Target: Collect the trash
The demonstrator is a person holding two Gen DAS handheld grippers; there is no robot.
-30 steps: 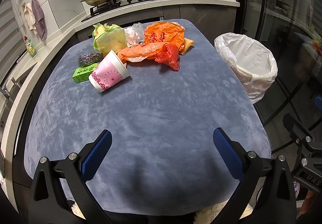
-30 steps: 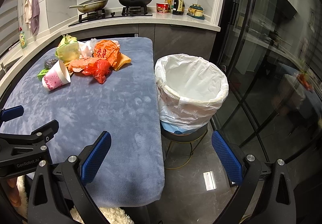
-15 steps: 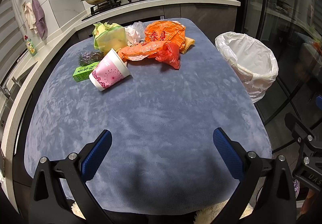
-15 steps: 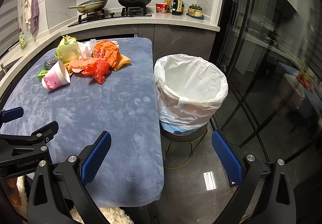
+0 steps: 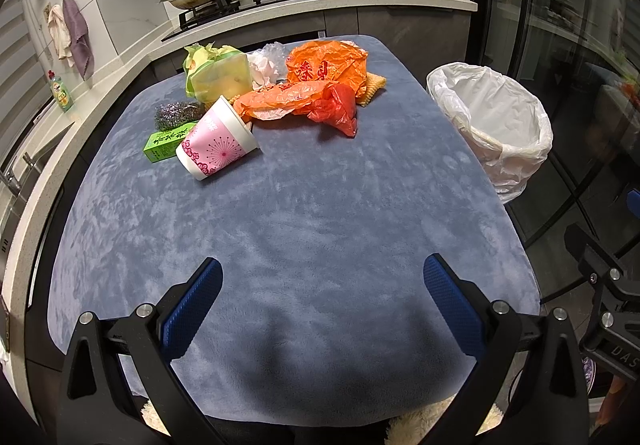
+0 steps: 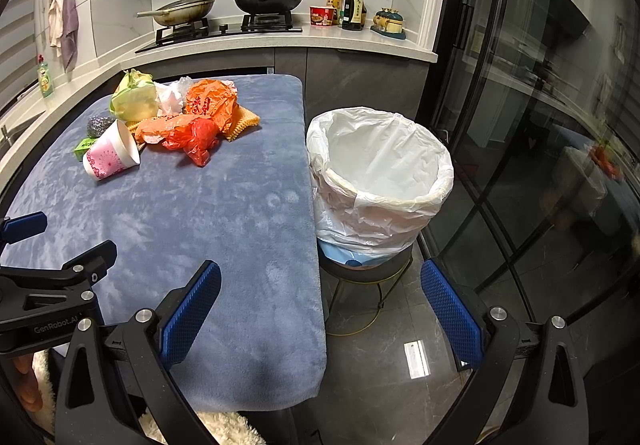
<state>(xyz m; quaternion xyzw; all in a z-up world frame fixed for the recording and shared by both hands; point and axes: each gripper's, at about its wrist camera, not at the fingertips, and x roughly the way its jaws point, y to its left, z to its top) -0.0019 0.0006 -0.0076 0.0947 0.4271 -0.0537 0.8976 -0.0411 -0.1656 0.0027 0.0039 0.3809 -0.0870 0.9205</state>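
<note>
Sitting on the far part of the bench (image 5: pixel 304 229), which has a soft blue-grey cloth over it, is a little heap of trash. At the left of the heap is a small green box (image 5: pixel 165 141) lying flat, with a shiny steel scrubber (image 5: pixel 174 113) just behind it. Next comes a pink paper cup (image 5: pixel 218 149) tipped on its side, its open mouth turned toward the heap. Behind the cup is a yellow-green bag (image 5: pixel 218 75), then some crumpled white paper (image 5: pixel 264 65). After that come two orange plastic bags (image 5: pixel 326 65), one behind the other, with a red plastic bag (image 5: pixel 336 109) at the front and a yellow waffle-looking piece (image 5: pixel 372 87) poking out on the right. Off the right edge of the bench stands a bin (image 6: pixel 380 173) lined with a white bag, set on a small stool. It looks to have nothing in it. The left gripper (image 5: pixel 322 303) is low over the near end of the bench, well apart from the heap, and its blue fingers (image 5: pixel 192 309) are spread wide with nothing between them. The right gripper (image 6: pixel 320 307) is by the near right corner of the bench, near the bin, and its fingers (image 6: pixel 190 309) are spread wide too, holding nothing.
</note>
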